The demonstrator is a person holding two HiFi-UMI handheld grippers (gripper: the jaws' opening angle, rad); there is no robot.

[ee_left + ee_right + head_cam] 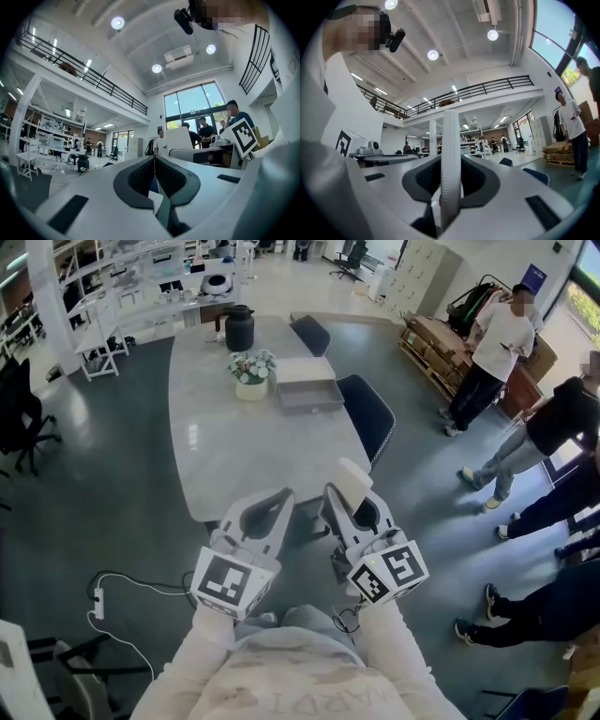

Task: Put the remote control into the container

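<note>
Right tool [451, 158] grips the white remote control [450, 131] edge-on between its pads. Left tool [154, 161] is clenched on nothing. Only the head view shows the grey container [307, 395], well apart up the bench [234, 446].

Both handheld tools are pale grey-white plastic. The left gripper [279, 495] and right gripper [339, 495] each have two broad curved jaws lined with dark grey pads [136, 180] (rounded, almost teardrop in outline) and carry a white marker cube [230, 582] printed with black square patterns. The person wears cream sleeves [197, 662], a matching sweatshirt [300, 681] with faint lettering, and a black head camera [396, 40].
</note>
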